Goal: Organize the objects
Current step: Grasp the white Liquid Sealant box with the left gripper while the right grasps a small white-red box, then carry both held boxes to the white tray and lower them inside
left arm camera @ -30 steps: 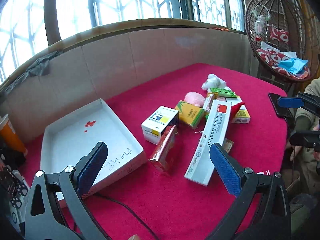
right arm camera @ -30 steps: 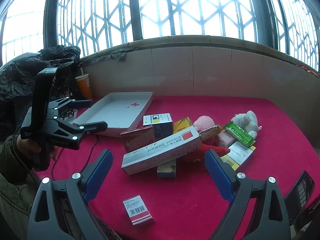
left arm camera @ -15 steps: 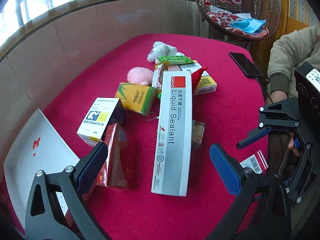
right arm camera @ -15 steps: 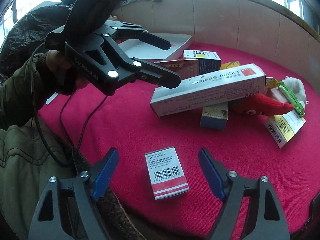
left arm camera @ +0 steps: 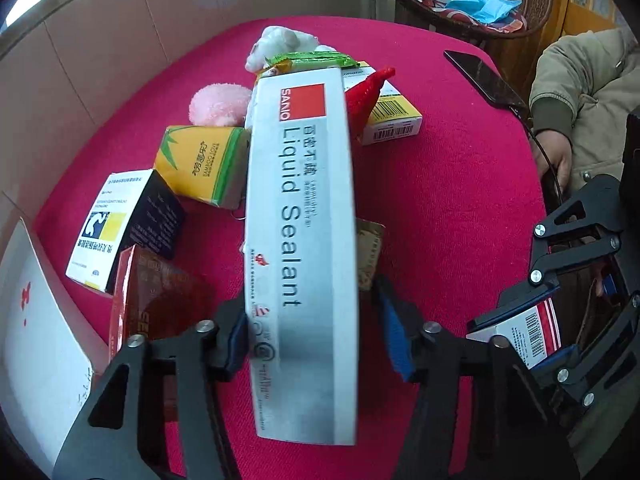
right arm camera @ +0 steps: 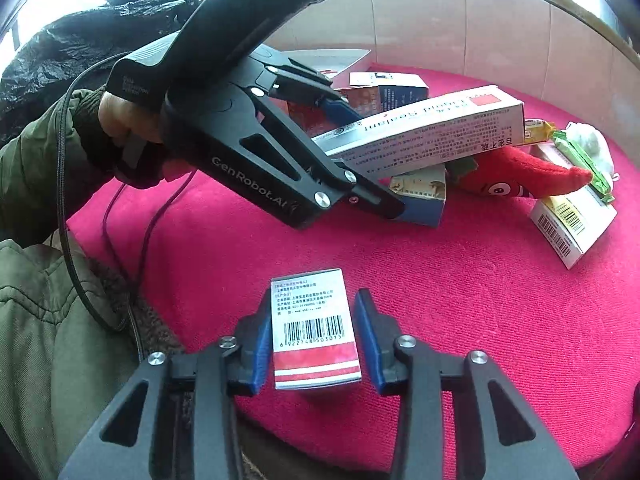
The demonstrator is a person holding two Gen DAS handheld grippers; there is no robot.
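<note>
A long white "Liquid Sealant" box [left arm camera: 300,240] lies across a pile of boxes and plush toys on the red table [left arm camera: 448,200]. My left gripper [left arm camera: 316,340] straddles its near end; the left pad touches the box, the right pad stands a little off it. It also shows in the right wrist view [right arm camera: 420,132]. My right gripper [right arm camera: 314,344] straddles a small red-and-white barcode box [right arm camera: 312,328] near the table's front edge, pads close to its sides with a narrow gap on the right.
A white tray [left arm camera: 28,340] sits at the left. The pile holds a yellow bamboo box [left arm camera: 200,164], a white-and-yellow box [left arm camera: 112,232], a red box [left arm camera: 152,300], a red plush [right arm camera: 516,176], a pink plush [left arm camera: 220,104]. A phone [left arm camera: 484,80] lies at the far right.
Both grippers moved forward and down and narrowed: the left now around the sealant box's near end, the right around the small barcode box.
</note>
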